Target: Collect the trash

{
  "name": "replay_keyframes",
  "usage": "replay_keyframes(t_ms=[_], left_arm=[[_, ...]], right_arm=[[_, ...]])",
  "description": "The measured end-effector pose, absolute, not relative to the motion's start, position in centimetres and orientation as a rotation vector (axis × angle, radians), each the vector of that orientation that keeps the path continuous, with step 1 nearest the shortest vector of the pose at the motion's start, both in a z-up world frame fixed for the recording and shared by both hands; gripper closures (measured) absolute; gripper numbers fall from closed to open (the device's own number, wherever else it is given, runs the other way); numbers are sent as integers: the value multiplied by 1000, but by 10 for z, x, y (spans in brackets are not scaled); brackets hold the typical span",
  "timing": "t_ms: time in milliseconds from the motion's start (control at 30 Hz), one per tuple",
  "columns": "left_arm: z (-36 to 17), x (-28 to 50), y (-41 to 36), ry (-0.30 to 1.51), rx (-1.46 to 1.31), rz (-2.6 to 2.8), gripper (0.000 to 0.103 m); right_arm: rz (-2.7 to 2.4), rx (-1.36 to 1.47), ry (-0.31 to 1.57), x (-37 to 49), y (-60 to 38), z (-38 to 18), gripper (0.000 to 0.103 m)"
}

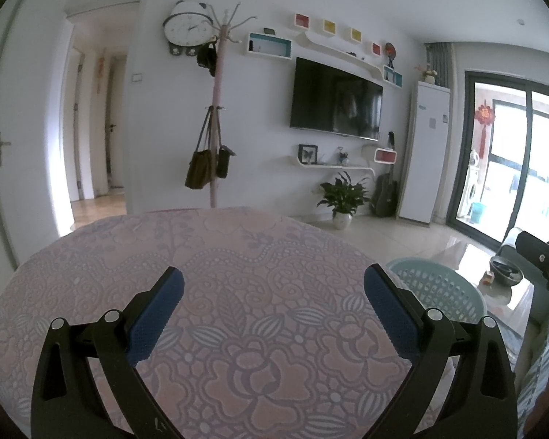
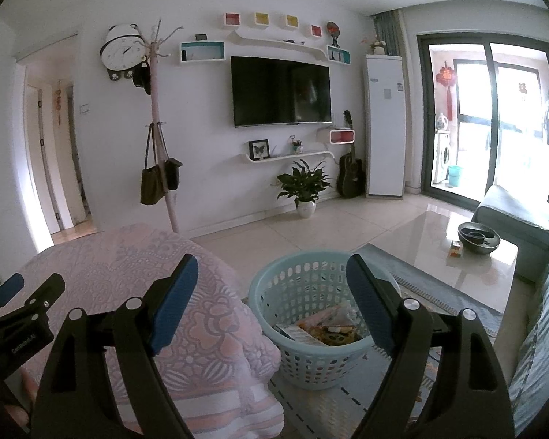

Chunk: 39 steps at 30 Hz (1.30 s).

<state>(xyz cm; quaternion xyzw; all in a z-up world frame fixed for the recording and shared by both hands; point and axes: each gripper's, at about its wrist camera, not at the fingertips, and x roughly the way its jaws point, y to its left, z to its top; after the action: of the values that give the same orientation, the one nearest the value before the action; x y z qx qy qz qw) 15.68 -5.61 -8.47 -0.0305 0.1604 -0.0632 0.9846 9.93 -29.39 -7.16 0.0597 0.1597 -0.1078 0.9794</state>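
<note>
A light blue perforated basket (image 2: 311,355) stands on the floor beside a table covered with a pink floral cloth (image 2: 135,278). Several pieces of trash (image 2: 329,325), wrappers and paper, lie inside it. My right gripper (image 2: 272,292) is open and empty, held above the basket's near rim. My left gripper (image 1: 274,303) is open and empty over the pink cloth (image 1: 238,263). The basket's rim (image 1: 439,281) shows at the right of the left wrist view. The left gripper also shows at the left edge of the right wrist view (image 2: 22,292).
A glass coffee table (image 2: 468,267) with a dark bowl (image 2: 478,237) and a small box stands at right. Grey sofas (image 2: 512,216) lie beyond it. A potted plant (image 2: 303,186), guitar, coat rack (image 2: 161,139) and TV line the far wall.
</note>
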Motion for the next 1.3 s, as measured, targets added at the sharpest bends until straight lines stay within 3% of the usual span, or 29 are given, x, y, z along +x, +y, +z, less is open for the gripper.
replay_keyframes(t_ms=[1300], left_arm=[[-84,158,-56,329,-63,-127,7]], right_arm=[[-215,117,326,98,-294,-75,24]])
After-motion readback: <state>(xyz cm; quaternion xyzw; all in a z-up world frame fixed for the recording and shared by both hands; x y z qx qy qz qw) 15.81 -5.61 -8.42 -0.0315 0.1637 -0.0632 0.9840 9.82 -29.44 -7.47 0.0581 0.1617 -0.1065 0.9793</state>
